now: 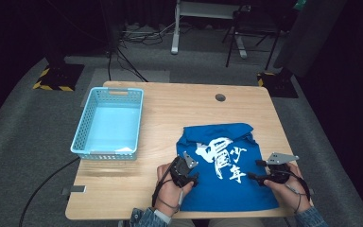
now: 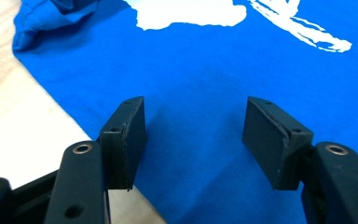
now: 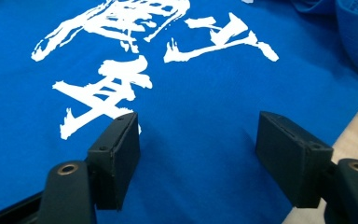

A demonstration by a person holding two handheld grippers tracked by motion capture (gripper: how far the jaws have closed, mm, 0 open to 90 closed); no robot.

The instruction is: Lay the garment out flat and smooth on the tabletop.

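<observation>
Shirt folding at its start: both tools poised over the blue shirt [image 1: 227,165] on the bench [image 1: 170,109].
Left tool [image 1: 192,178] and right tool [image 1: 253,176] hover with jaws parted, nothing between them, just inside the shirt's side edges. Next, probably, each must pinch an edge. Beyond the shirt lies bare wood; the basket [image 1: 108,124] sits left of it, apart.

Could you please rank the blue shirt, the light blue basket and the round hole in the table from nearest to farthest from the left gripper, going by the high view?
From the left gripper:
1. Blue shirt: right beneath its jaws, at the table's near edge.
2. Light blue basket: farther off, up and to the left.
3. Round hole: farthest, near the table's far edge.
</observation>
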